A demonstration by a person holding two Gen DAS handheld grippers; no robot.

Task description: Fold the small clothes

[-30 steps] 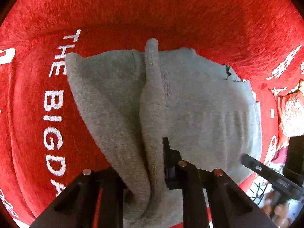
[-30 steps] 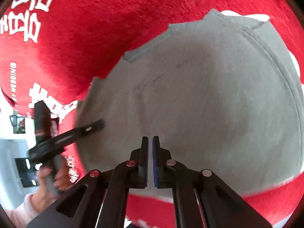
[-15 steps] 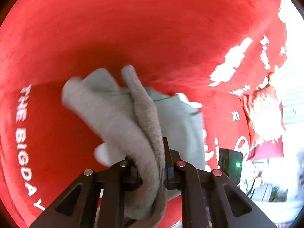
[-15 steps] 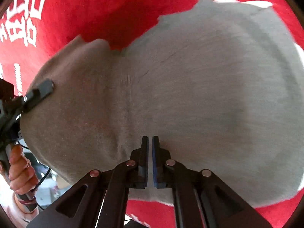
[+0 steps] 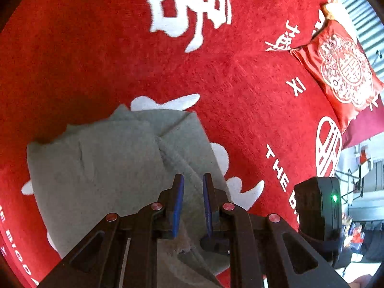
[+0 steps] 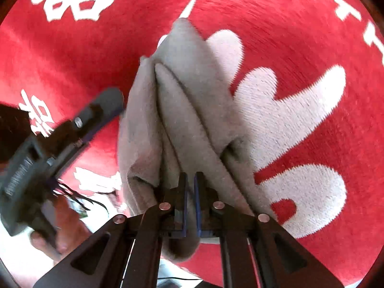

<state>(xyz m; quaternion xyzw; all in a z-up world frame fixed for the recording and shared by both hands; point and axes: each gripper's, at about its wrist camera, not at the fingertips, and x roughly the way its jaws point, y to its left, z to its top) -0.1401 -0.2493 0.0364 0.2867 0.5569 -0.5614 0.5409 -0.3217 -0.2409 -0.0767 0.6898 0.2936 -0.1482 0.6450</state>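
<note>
A small grey knit garment (image 5: 100, 168) lies folded over on the red cloth. In the left wrist view my left gripper (image 5: 193, 180) hovers over its right edge with the jaws a little apart and nothing between them. In the right wrist view the garment (image 6: 182, 110) is bunched in long folds and my right gripper (image 6: 190, 176) is shut on its near edge. The left gripper (image 6: 79, 124) shows blurred at the left of the right wrist view, clear of the fabric.
The red cloth (image 5: 96, 48) with white lettering covers the whole surface. A red cushion (image 5: 340, 72) lies at the far right. The right gripper's black body (image 5: 316, 206) with a green light sits at the lower right. Room clutter shows past the cloth's edge.
My left gripper has let go of the grey fold it held and opened. The lifted side now lies folded over the garment. My right gripper stays shut on its edge.
</note>
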